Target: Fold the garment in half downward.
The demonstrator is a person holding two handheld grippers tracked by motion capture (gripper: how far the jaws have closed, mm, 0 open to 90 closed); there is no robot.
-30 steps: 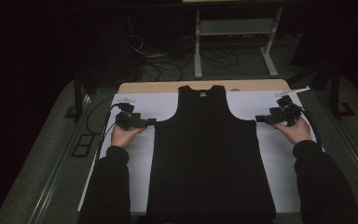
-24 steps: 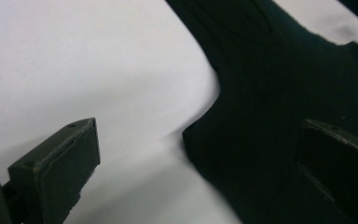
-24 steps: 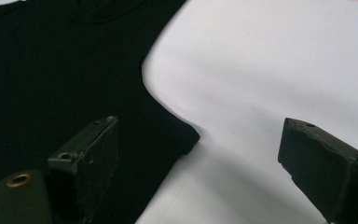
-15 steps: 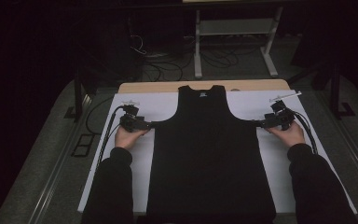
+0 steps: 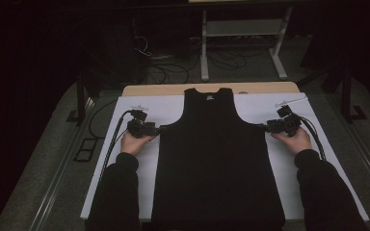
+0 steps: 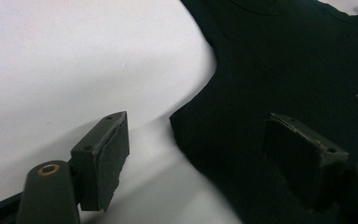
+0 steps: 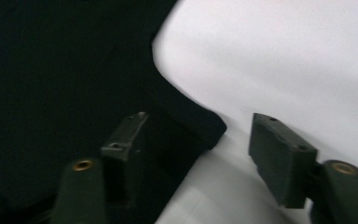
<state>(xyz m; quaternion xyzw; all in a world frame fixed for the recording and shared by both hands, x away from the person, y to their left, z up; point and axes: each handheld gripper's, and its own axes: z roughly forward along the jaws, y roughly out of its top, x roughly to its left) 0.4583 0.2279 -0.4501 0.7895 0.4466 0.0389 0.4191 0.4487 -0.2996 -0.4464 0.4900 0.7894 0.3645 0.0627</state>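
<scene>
Your black tank top (image 5: 217, 159) lies flat down the middle of the white surface (image 5: 125, 178), its neck toward the far edge and its hem at the near edge. Your left gripper (image 5: 155, 130) sits at the garment's left underarm corner, with your left hand (image 5: 134, 143) behind it resting on the surface. In the left gripper view the jaws stand apart around that corner (image 6: 179, 122): one pad (image 6: 114, 158) is over the bare white, the other (image 6: 303, 156) over the black cloth, and nothing is pinched between them. Your right gripper (image 5: 265, 126) is at the opposite underarm corner, held by your right hand (image 5: 296, 139) near the surface's right edge. In the right gripper view its jaws are likewise spread, one pad (image 7: 126, 149) above the fabric and the other (image 7: 282, 156) above the white, with the corner of the top (image 7: 212, 128) lying between them. Cables (image 5: 113, 139) trail from both grippers back along the surface.
</scene>
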